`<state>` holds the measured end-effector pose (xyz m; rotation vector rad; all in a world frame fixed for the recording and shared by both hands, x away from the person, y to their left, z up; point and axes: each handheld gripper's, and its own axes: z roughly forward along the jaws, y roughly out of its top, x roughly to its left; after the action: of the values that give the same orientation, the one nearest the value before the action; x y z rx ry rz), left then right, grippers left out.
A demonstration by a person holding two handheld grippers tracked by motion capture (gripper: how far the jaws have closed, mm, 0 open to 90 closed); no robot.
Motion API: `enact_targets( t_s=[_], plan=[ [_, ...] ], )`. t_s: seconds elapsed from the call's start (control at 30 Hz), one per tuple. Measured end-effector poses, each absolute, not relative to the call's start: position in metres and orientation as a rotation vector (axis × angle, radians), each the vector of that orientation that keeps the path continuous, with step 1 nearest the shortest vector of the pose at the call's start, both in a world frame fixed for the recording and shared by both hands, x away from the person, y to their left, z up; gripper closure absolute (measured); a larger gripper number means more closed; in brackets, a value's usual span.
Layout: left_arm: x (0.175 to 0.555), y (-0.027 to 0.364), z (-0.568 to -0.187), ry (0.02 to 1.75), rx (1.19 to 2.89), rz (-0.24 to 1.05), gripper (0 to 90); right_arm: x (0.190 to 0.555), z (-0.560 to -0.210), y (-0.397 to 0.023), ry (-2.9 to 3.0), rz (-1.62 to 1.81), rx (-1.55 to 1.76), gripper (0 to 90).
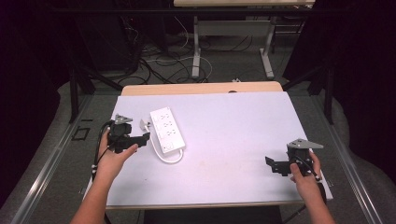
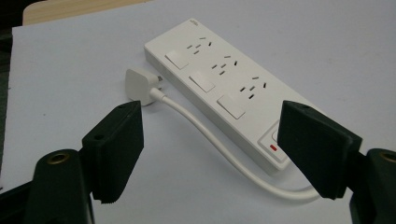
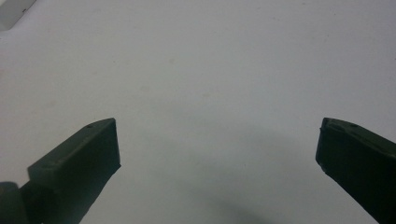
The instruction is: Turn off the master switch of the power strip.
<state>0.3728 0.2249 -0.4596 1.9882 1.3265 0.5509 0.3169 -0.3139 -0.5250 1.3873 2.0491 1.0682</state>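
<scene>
Just ahead of the left gripper (image 2: 210,154), whose matte black jaws gape empty, lies a glossy white rectangular power strip (image 2: 224,88) with 3 outlets, while the right gripper (image 3: 217,149), well apart, spreads wide over the bare white tabletop (image 3: 210,70).

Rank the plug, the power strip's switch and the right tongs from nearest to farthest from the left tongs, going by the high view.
Measured from the left tongs:
1. Plug, just beyond the tips, left of the strip.
2. Switch, at the near end of the power strip, to their right.
3. Right tongs, far across the table, near its right edge.
</scene>
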Motion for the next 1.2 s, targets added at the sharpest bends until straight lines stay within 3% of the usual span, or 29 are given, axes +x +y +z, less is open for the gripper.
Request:
enact_targets(
  t_s=[0.83, 1.2],
  plan=[
    [0.395, 0.211, -0.435, 1.34, 1.999, 0.5, 30.7, 0.318, -0.527, -0.314, 2.062, 1.068, 1.382, 0.0],
    [0.409, 0.207, -0.428, 1.385, 2.004, 0.437, 44.9, 0.318, -0.527, -0.315, 2.064, 1.062, 1.381, 0.0]
  ],
)
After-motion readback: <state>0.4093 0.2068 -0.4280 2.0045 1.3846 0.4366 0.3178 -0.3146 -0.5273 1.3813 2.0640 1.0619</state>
